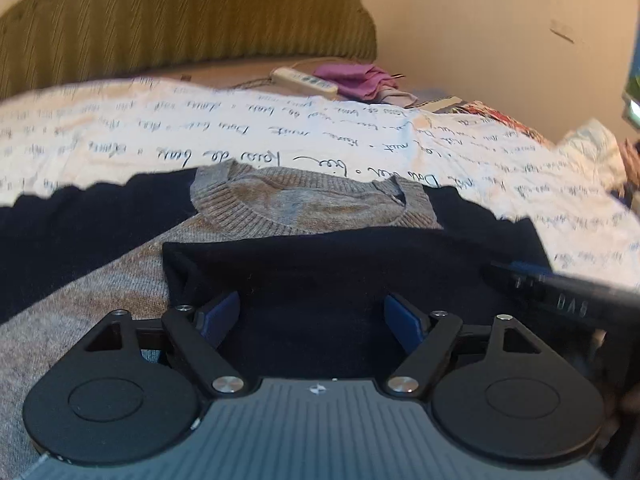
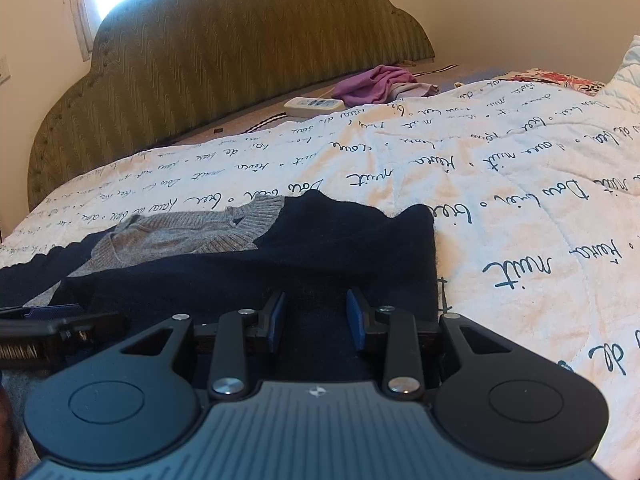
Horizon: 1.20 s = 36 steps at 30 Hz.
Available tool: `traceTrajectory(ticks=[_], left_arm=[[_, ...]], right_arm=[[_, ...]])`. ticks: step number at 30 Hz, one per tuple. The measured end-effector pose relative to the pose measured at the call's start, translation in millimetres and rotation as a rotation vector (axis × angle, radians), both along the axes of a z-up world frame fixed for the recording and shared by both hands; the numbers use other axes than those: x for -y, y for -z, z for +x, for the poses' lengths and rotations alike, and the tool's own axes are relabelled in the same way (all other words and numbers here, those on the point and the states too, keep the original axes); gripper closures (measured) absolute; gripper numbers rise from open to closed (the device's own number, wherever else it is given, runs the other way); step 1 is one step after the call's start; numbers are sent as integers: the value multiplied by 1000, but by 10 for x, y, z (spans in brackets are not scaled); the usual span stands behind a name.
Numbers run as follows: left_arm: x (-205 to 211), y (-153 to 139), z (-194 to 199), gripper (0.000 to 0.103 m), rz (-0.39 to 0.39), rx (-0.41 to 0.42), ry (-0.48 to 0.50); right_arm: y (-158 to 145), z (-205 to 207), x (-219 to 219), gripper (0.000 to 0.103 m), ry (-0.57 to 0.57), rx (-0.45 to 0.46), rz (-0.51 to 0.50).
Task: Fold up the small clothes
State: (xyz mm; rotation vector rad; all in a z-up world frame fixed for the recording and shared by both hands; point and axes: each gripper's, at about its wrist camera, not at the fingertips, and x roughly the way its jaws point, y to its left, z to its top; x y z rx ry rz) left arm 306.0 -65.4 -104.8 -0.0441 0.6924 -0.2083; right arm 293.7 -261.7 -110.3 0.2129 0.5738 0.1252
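Note:
A small grey knit sweater [image 1: 304,204] with navy sleeves lies flat on the bed, collar toward the headboard. A navy sleeve [image 1: 340,268] is folded across its chest. My left gripper [image 1: 312,316] is open, low over this navy fold, with nothing between its blue pads. My right gripper [image 2: 316,320] is open more narrowly over the sweater's navy right side [image 2: 360,240], near its edge. The right gripper's finger shows at the right of the left wrist view [image 1: 560,292]. The left gripper shows at the left of the right wrist view [image 2: 48,328].
A white quilt with black handwriting [image 2: 500,184] covers the bed. A green padded headboard [image 2: 240,48] stands behind. A white power strip [image 2: 314,106] and a purple cloth [image 2: 372,84] lie near it. Patterned fabrics [image 2: 560,78] lie at the far right.

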Motion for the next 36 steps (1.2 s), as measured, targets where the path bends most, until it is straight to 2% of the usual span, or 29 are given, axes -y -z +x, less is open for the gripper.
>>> traceTrajectory(ticks=[3,4,6,7,8,9,10,12,14,16,18,19,20,22,23,26,27,28,30,31,32,33,35,36], left_arm=[[-88,-81,29,22,-42,-13,-9],[-144,-137,34,27,-56,-18,-23],[-375,-321,-60,28,-106,1,-73],[-572,-439,-152,24,-157,41,-97],[-797,-543,-252,16,-197,88,-127],[-1001,-618,-327,11,-215,128,-162],[-1272,-704,-410,4,-222,173,-228],[-1862,-797,-517,2,-234,240,-388],[-2503,-787,-557,3,-260,250,-559],[-3143,-700,-564,4,-322,210,-736],[-3772,-562,-607,6,-445,152,-928],[-4014,-478,-630,7,-521,127,-984],[-4225,-391,-644,10,-590,102,-1021],[-4468,-260,-633,13,-654,70,-1044],[-4542,-216,-625,16,-661,71,-1045],[-4692,-143,-609,17,-681,91,-1038],[-4685,-146,-573,19,-659,92,-1029],[-4690,-166,-537,27,-627,95,-1026],[-4724,-205,-458,58,-578,84,-1004],[-4733,-206,-419,84,-563,66,-994],[-4738,-203,-395,88,-554,56,-985],[-4723,-203,-390,88,-525,57,-983],[-4645,-224,-360,98,-448,70,-982],[-4597,-249,-353,98,-424,74,-979]], right_arm=[[0,-1,2,71,0,0,2],[0,-2,1,71,0,0,2],[-2,-6,-10,71,2,0,-3],[-3,-7,-19,71,3,0,-9],[-5,-8,-29,71,3,0,-16],[-6,-8,-35,71,3,0,-20],[-7,-8,-32,71,3,0,-20],[-5,-9,-20,71,3,0,-13],[-2,-6,-6,71,2,0,-4],[-2,-7,-2,71,2,1,0],[0,-5,-4,71,2,1,-2],[-1,-7,-4,71,2,1,-2],[0,-6,-4,71,2,1,-4],[0,-9,-3,71,3,1,-6],[0,-9,-1,71,3,1,-5],[0,-9,-5,71,2,1,-4],[0,-9,-5,71,2,1,-4],[0,-9,-3,71,2,1,-3],[0,-10,-4,71,2,1,0],[0,-9,-1,71,2,1,2],[0,-8,1,71,3,1,3],[0,-8,1,71,3,1,4],[1,-9,6,71,3,2,9],[2,-9,10,71,3,2,12]])
